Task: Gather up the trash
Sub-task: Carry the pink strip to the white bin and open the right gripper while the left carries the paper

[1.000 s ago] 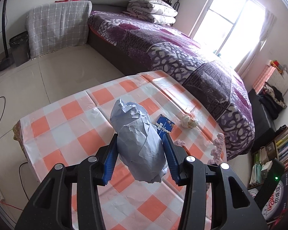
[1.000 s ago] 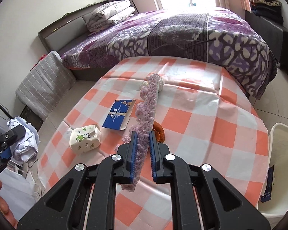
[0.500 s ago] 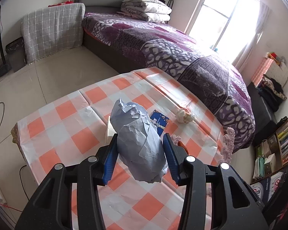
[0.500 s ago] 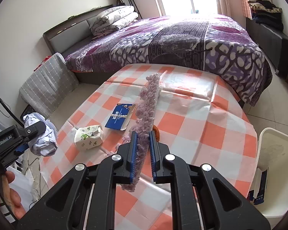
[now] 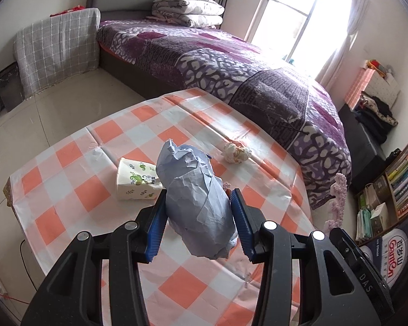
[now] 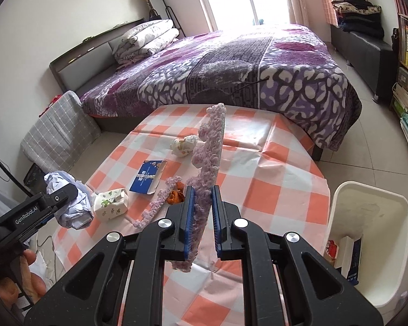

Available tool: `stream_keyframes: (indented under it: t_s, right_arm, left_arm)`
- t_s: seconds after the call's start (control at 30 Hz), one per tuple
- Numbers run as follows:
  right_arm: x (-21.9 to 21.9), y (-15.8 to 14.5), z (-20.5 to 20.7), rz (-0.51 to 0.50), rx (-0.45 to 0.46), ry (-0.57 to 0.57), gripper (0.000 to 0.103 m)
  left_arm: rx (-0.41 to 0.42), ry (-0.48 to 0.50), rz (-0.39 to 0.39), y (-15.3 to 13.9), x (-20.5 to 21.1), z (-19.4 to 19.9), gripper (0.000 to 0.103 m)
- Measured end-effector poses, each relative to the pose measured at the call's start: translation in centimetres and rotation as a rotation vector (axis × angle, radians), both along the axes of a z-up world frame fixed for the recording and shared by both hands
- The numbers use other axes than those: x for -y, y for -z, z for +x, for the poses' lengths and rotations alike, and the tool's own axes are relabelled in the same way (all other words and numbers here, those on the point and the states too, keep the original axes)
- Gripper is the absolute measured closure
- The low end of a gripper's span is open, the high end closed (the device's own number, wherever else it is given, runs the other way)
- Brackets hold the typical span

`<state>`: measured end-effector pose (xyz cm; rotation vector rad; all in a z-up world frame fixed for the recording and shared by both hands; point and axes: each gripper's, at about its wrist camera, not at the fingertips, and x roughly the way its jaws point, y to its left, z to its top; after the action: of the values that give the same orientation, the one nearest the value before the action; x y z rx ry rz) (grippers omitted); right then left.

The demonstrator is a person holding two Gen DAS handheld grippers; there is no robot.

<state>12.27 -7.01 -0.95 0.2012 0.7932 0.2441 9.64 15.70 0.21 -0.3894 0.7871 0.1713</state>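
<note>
My left gripper [image 5: 198,203] is shut on a crumpled grey-blue paper wad [image 5: 197,203], held above the checkered table [image 5: 68,163]; it also shows in the right wrist view [image 6: 68,198]. My right gripper [image 6: 202,193] is shut on a flat piece of pink crocheted lace [image 6: 208,152], held upright over the table. On the table lie a white floral tissue pack [image 6: 110,203], a blue card packet [image 6: 148,176], a crumpled white wrapper [image 6: 183,145], an orange scrap [image 6: 175,194] and a pink lace strip [image 6: 156,206].
A white trash bin [image 6: 367,244] with some boxes inside stands on the floor at the table's right. A purple bed [image 6: 231,73] lies behind the table. Bookshelves [image 5: 394,190] stand at the right. A grey-covered chair [image 5: 57,51] is at the back left.
Both grippers have risen and pulled back from the table with their loads. The tissue pack has come into the left wrist view. The bin shows more fully in the right wrist view.
</note>
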Motion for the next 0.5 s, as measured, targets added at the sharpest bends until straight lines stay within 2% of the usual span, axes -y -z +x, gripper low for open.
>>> stream_keyframes:
  t_s: [0.5]
  right_arm:
    - [6.3,-0.6,-0.4,0.025,-0.015,0.123,0.091]
  left_arm:
    - [0.005,0.103,0.029,0.4,5.8,0.9,0.057]
